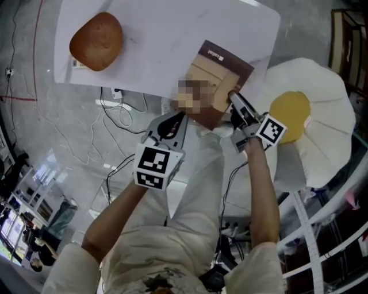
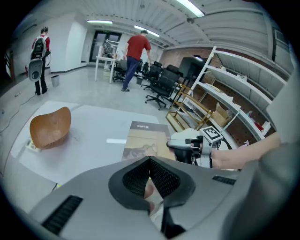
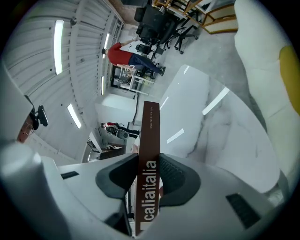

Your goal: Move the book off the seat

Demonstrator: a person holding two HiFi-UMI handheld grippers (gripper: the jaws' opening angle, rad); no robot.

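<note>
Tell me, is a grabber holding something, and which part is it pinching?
The right gripper pinches the book by its dark brown spine edge. The left gripper is shut and holds nothing.

A glossy grey floor runs under a ribbed white ceiling with strip lights. Black office chairs cluster near a brick wall, and white metal shelving holds cardboard boxes. A person in a red shirt stands by a far white table. Cables trail across the floor beside the white bench.
</note>
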